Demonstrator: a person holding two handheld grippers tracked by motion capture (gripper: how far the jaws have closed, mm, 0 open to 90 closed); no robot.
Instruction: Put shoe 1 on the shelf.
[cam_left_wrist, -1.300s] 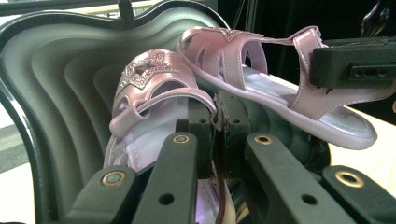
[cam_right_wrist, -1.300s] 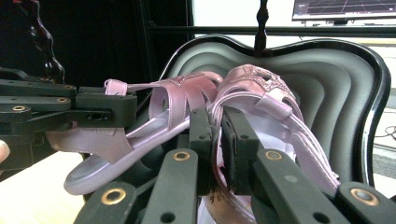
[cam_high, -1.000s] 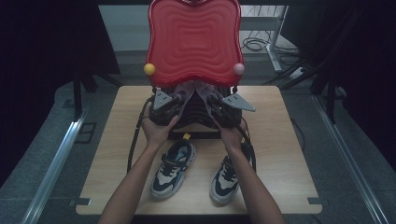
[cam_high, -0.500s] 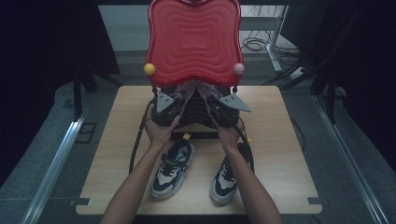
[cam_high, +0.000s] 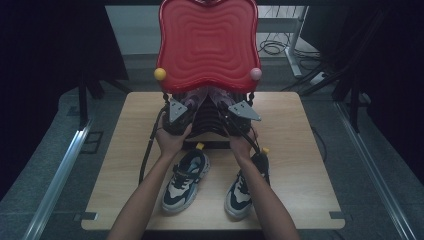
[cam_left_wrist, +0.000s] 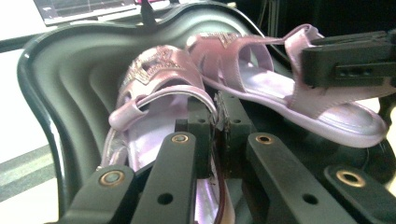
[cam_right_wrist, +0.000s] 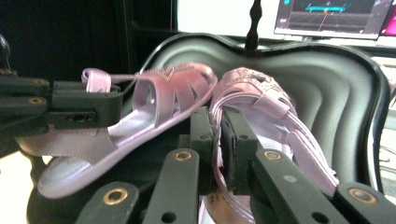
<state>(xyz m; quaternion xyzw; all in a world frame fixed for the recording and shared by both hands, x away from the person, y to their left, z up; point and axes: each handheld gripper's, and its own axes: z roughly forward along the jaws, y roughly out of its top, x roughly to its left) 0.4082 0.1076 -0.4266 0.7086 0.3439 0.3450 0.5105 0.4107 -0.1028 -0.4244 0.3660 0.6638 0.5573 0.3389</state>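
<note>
Our left gripper (cam_left_wrist: 215, 128) is clamped on the side strap of the left sandal (cam_left_wrist: 159, 93), and our right gripper (cam_right_wrist: 217, 135) is pinched on the edge of the right sandal (cam_right_wrist: 261, 107). Both pink sandals lie side by side inside the dark shell of the red tray (cam_high: 207, 45), which stands tilted at the far side of the table (cam_high: 295, 165); in each gripper view the other gripper is seen holding the neighbouring sandal. Nearer us on the table stand two sneakers (cam_high: 187, 180), just behind our hands. Since half a second ago, our hands and the sandals have barely shifted.
</note>
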